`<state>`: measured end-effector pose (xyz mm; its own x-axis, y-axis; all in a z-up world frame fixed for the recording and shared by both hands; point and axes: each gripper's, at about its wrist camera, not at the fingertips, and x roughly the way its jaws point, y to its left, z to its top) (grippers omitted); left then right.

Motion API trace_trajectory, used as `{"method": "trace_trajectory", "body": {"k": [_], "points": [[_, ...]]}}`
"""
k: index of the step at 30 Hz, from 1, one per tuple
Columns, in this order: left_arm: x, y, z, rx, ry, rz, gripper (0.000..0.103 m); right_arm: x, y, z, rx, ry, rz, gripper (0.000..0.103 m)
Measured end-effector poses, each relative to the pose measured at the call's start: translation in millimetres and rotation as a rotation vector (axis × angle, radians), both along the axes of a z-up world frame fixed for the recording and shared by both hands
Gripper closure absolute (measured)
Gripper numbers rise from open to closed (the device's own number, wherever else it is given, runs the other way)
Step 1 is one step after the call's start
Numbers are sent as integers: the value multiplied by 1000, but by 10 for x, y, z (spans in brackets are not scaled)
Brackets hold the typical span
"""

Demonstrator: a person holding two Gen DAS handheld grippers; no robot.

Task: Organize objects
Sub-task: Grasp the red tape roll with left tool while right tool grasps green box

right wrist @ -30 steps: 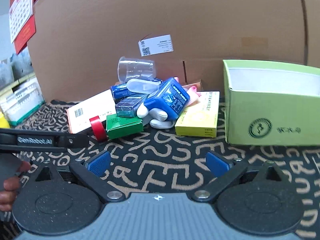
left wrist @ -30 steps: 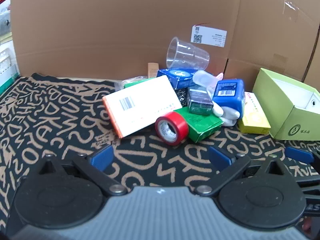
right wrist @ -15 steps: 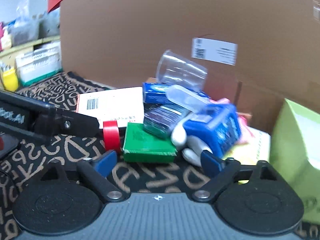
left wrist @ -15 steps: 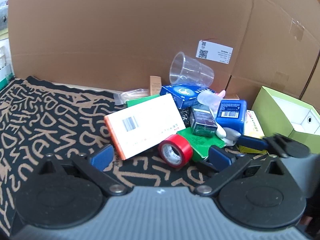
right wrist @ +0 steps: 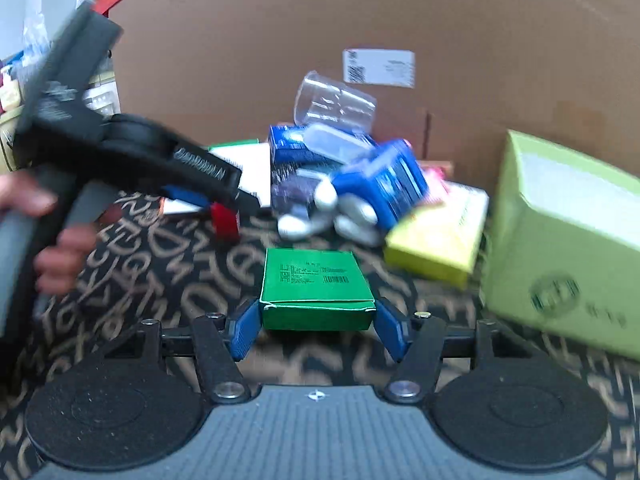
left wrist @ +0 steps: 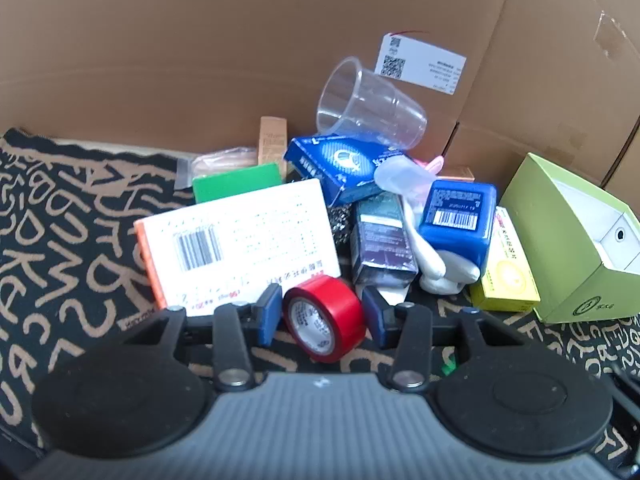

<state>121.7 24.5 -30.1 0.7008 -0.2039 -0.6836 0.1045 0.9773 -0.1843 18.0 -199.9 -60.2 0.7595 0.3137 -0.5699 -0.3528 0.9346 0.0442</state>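
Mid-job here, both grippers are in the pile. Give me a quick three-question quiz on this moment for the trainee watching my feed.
1. True or false: the left gripper has its fingers on either side of the red tape roll.
2. What sits between the fingers of the right gripper? A) yellow box B) green box C) clear cup
3. Fill in: the clear plastic cup lies on its ____ on top of the pile.

Key
1. True.
2. B, the green box; the yellow box is still beside the light green open box.
3. Side.
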Motion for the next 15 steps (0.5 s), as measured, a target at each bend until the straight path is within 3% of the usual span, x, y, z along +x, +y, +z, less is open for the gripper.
{"method": "trace_trajectory", "body": {"k": [3,7,11,15], "points": [[-144,-54,37,4,6,-74,60,-195,-159,-19,-3,7,-21,37],[-479,-166,34,-43,45,-262,60,-335,-284,-64,-31,15,-21,33],[-687,-216,6,31,32,-253,49,-375,-333,-93,-19,-6,-44,21],[-669,-157,64,-9,46,-226,42,-350,-307,-103,-14,-2,-32,21]]}}
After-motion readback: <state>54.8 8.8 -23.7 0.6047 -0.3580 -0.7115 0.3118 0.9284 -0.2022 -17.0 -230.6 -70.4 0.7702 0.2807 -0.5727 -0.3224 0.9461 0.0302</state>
